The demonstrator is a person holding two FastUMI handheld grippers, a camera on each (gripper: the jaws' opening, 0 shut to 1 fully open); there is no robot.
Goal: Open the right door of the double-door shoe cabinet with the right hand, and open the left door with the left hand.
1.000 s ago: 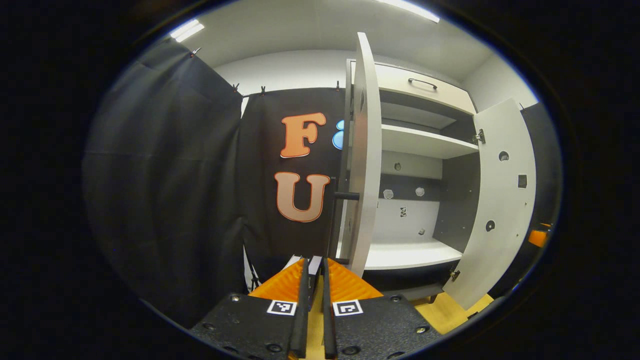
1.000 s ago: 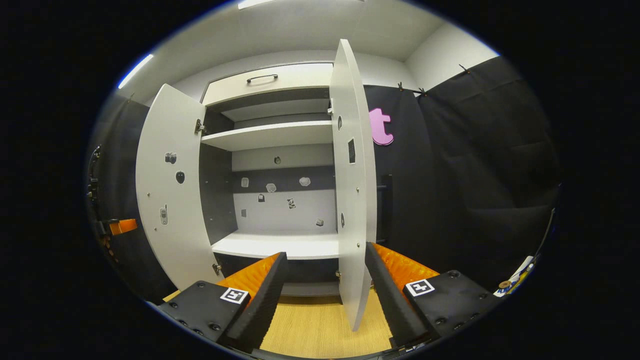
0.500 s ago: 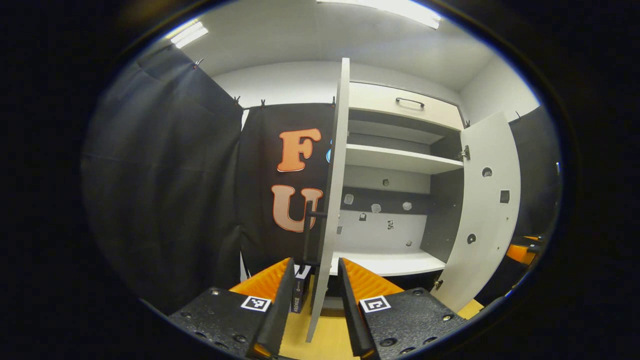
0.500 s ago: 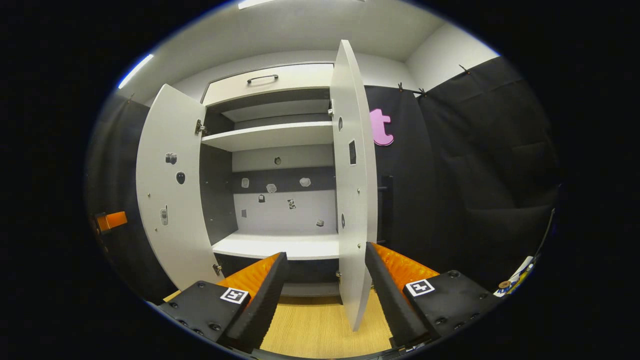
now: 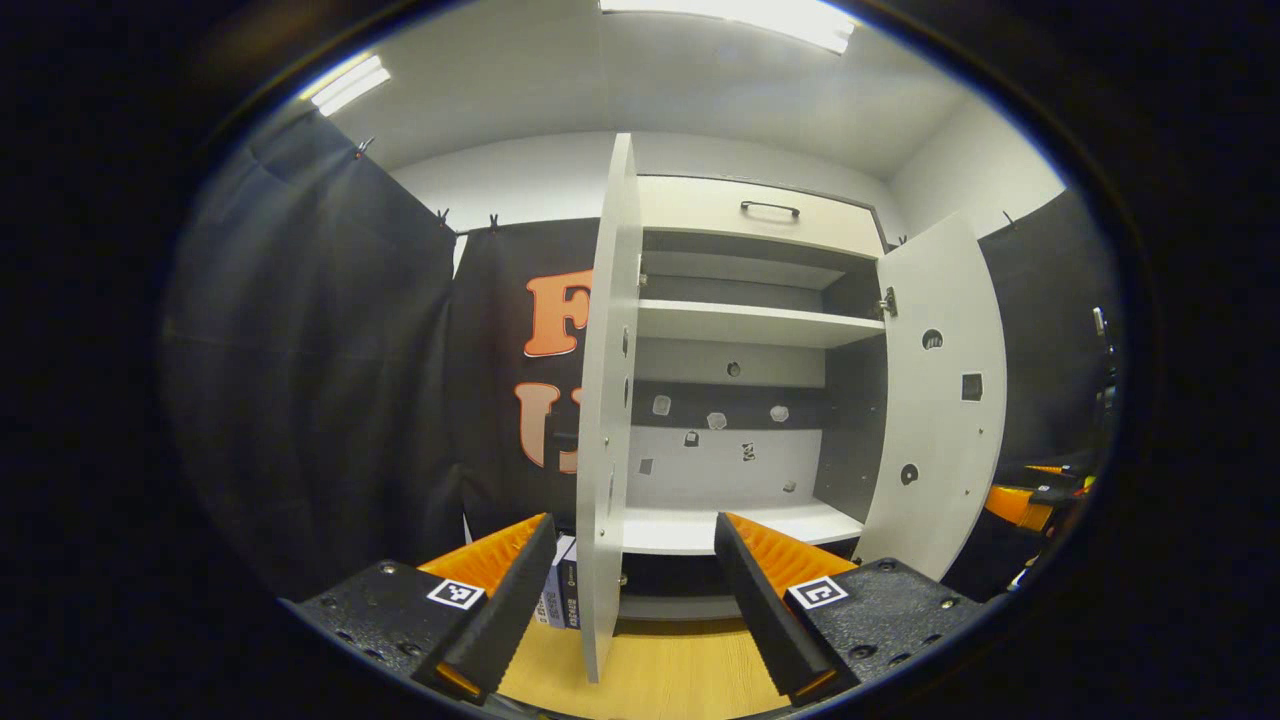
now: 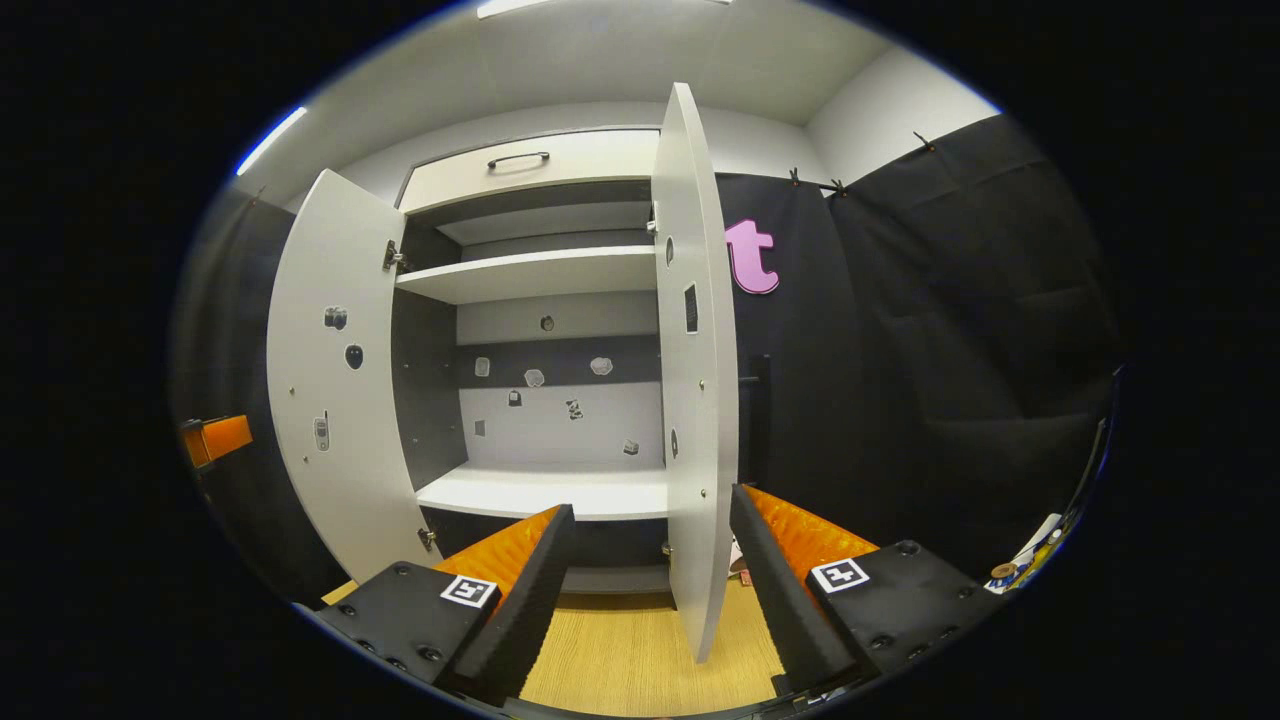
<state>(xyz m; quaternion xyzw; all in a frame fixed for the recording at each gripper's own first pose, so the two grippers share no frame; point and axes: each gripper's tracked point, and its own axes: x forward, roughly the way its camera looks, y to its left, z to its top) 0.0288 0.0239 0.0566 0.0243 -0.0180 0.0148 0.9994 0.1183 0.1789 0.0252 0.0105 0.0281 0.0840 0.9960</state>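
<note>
Both doors are wide open, so the left gripper (image 5: 620,610) and right gripper (image 6: 645,590), jaws open and empty, should just back straight away toward 6 o'clock.

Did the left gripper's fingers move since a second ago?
Yes. The left gripper opened; its fingers now stand apart on either side of the left door.

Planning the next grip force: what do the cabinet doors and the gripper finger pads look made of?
The left door and right door: likely laminated board, matte white, thin flat edges, drilled holes. Finger pads: seemingly black ribbed rubber or foam, on orange ridged plastic.
</note>
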